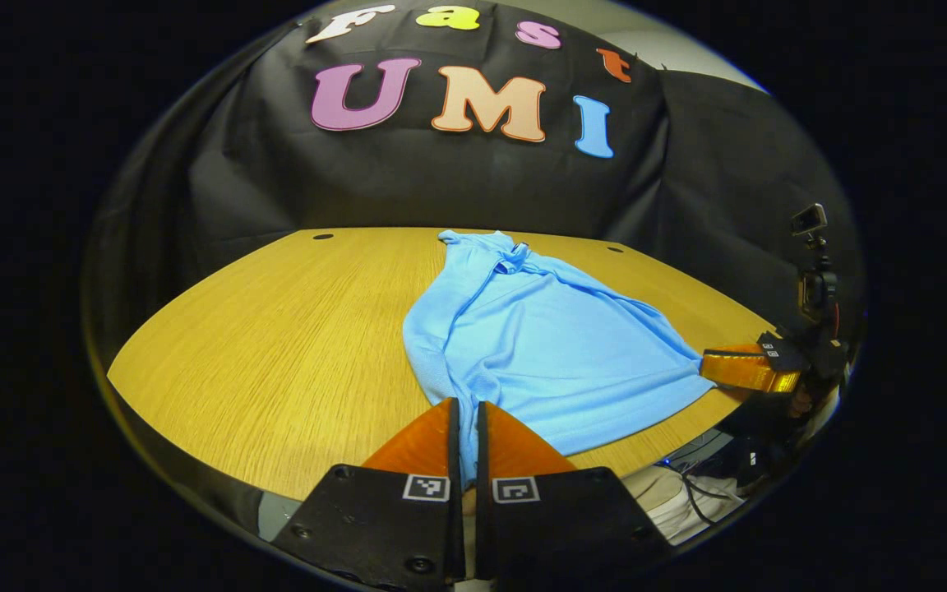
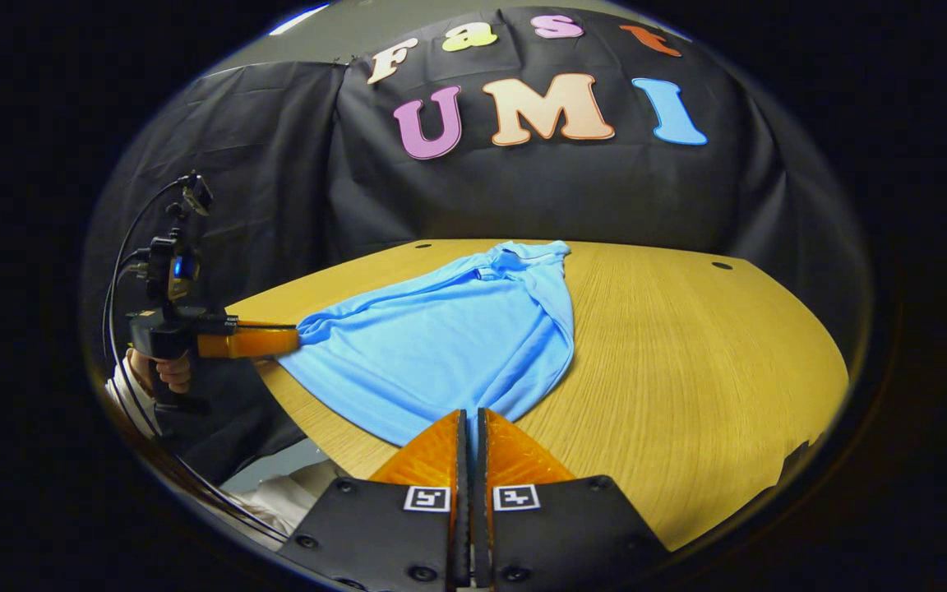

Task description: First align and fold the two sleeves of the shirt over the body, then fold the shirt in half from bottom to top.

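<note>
- Left gripper view: the left hand-held gripper (image 1: 465,411) sits at the bottom of the view, its two fingers drawn together with a strip of cloth pinched between them; it is clenched on the near hem of the shirt (image 1: 539,345).
- The shirt is light blue and lies on the wooden surface (image 1: 276,345), collar toward the far edge, hem toward the near edge; the sleeves are already folded in over the body, so the outline is narrow at the top and wider at the bottom.
- The right hand-held gripper (image 1: 708,366) shows at the right side of this view, its fingers meeting the other near corner of the shirt at the edge of the surface; a small camera on a stalk rises above it.
- Right gripper view: the right hand-held gripper (image 2: 468,415) is at the bottom, fingers nearly closed, gripping the shirt (image 2: 441,337) at its near corner; the cloth runs up from the fingertips toward the collar at the far edge of the surface (image 2: 687,345).
- The left hand-held gripper (image 2: 297,339) shows at the left, held by a hand (image 2: 168,372); its fingers are clamped on a bunched corner of the hem just off the edge of the surface; a cable loops from its body.
</note>
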`<state>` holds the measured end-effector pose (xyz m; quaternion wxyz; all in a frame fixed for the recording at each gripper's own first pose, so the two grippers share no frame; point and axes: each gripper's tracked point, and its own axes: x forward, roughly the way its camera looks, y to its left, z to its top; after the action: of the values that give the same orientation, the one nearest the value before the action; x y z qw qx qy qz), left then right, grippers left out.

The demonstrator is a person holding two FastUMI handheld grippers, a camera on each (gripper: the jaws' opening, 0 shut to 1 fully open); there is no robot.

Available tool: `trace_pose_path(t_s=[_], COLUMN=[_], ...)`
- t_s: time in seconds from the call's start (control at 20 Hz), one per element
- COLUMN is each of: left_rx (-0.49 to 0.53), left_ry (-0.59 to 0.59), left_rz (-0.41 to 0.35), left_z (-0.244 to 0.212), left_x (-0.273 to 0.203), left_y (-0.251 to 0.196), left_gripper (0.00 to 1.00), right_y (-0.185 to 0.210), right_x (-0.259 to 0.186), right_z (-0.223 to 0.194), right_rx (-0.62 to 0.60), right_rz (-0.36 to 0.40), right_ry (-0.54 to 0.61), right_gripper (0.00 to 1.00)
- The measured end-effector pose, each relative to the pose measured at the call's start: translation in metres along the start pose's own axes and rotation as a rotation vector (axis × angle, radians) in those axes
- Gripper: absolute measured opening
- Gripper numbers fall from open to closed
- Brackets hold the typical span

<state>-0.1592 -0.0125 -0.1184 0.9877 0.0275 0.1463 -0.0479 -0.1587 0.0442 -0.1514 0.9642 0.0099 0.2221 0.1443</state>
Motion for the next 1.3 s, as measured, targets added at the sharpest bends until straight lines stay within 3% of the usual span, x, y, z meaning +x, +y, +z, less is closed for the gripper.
trace_pose_path(t_s=[0.45,1.3], left_rx=[-0.091,-0.116], left_ry=[0.021,-0.148], left_rz=[-0.038,-0.053], left_z=[0.028,0.172], left_x=[0.035,0.12], left_y=[0.008,0.037], left_gripper=[0.01,0.01], right_y=[-0.015,-0.058], right_x=[0.02,0.105], right_z=[0.032,0.181], right_rx=[-0.011,-0.021], right_rz=[-0.052,-0.098], right_ry=[-0.006,-0.072], right_gripper=[0.03,0.03])
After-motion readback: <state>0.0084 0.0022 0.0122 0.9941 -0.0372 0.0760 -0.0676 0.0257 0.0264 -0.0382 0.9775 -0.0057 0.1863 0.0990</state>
